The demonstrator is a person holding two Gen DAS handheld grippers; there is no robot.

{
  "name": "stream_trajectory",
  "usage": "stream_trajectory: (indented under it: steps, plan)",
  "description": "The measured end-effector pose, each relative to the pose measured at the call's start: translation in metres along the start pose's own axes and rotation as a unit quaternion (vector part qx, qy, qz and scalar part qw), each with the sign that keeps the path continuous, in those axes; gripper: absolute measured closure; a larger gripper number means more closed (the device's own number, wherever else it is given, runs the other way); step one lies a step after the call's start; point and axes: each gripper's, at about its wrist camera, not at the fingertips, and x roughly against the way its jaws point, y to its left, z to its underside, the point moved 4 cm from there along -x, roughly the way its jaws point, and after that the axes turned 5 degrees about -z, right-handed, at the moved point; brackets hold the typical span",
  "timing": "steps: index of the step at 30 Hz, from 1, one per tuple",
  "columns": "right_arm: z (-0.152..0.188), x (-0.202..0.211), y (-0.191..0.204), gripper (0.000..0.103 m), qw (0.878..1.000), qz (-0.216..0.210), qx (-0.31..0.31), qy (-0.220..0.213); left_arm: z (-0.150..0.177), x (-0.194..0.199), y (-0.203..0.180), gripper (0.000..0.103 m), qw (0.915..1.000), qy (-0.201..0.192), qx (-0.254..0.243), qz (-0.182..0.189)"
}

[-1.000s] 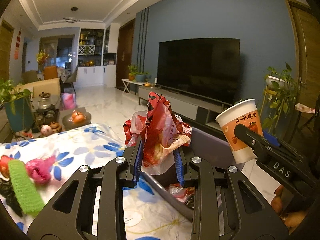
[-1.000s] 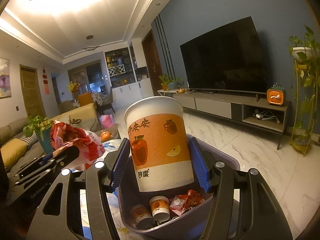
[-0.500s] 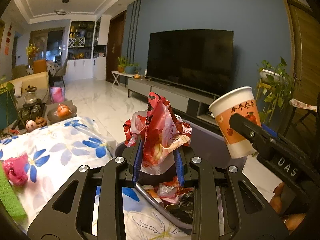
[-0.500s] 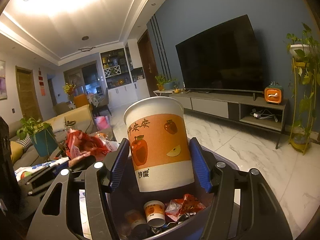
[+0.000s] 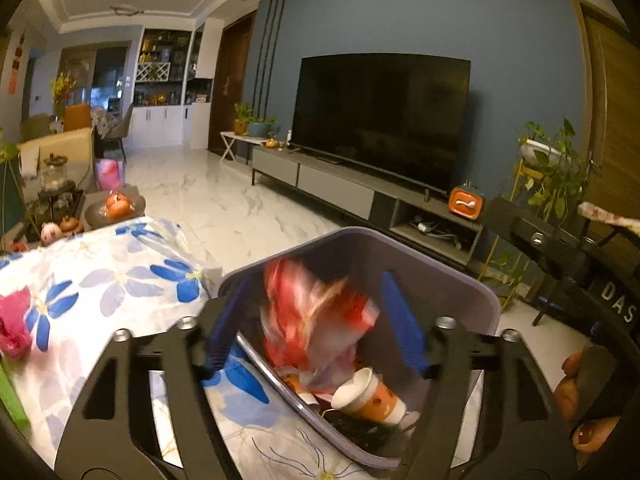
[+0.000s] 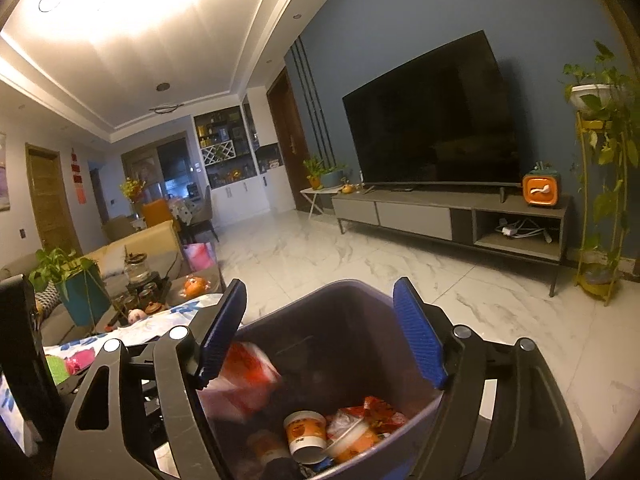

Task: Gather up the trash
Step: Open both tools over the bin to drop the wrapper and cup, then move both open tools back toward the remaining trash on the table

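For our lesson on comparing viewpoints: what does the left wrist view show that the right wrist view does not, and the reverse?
Only the left wrist view: the left hand-held gripper open above the blurred red wrapper, and a person's fingers at the right edge.

Only the right wrist view: the right hand-held gripper, open with nothing between its pads, and a bright ceiling light.

Both: the grey bin, the paper cup lying inside it, the television and the floral tablecloth.

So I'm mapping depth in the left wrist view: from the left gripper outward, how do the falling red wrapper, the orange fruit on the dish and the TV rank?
1. Red wrapper: blurred between the open jaws of the left gripper, over the grey bin.
2. Orange fruit: left, past the floral tablecloth.
3. TV: on the far blue wall.
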Motion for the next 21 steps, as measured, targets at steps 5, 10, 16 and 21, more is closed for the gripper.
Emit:
stream_trajectory:
  steps: [5,10,16,21]
  plan:
    - [0.003,0.014,0.004,0.025,1.000,0.011,0.016,-0.002,0.002,0.016,0.012,0.022,0.9996,-0.007,0.017,-0.021]
    - [0.009,0.028,0.017,0.022,0.999,0.023,0.037,-0.004,0.005,0.051,0.030,0.016,0.9966,-0.028,0.026,-0.072]
    - [0.017,0.047,0.036,0.017,0.999,0.021,0.049,-0.004,0.017,0.101,0.053,0.013,0.9888,-0.048,0.035,-0.137]
    - [0.025,0.058,0.057,0.017,0.998,-0.002,0.067,0.006,0.032,0.139,0.087,0.013,0.9790,-0.053,0.057,-0.188]
